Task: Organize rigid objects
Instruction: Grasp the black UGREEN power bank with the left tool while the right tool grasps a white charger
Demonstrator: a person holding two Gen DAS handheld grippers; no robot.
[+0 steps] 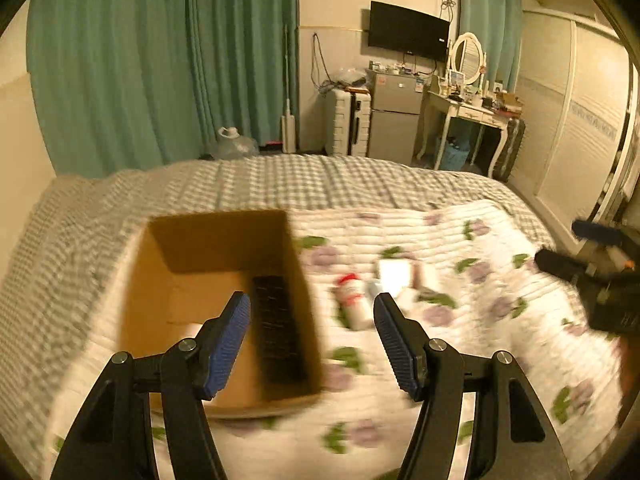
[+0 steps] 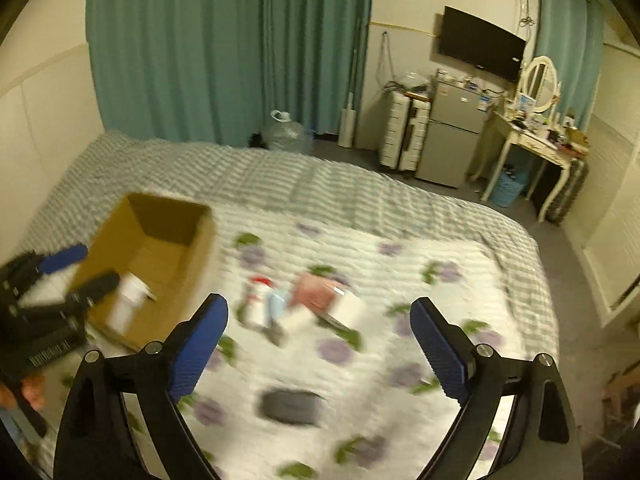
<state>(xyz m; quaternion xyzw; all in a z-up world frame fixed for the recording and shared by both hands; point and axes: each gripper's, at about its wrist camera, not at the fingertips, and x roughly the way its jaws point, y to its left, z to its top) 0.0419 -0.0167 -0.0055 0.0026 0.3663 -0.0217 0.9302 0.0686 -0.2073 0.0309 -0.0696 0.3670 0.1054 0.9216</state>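
Open brown cardboard box (image 1: 224, 304) w/ long black item (image 1: 278, 328) inside.

Motion blur smears my small white bottles and boxes (image 2: 304, 304) on the bed; the dark oval thing (image 2: 290, 406) stays unidentifiable.

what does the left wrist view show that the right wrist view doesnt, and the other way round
Only the left wrist view shows the long black object lying inside the cardboard box along its right wall. Only the right wrist view shows the dark grey object lying on the floral quilt between the right gripper's open fingers, and a pink item in the pile. Both show the box, the quilt, the blurred red-capped white bottle with small white items, and both grippers open and empty; the left gripper hangs over the box's right edge.
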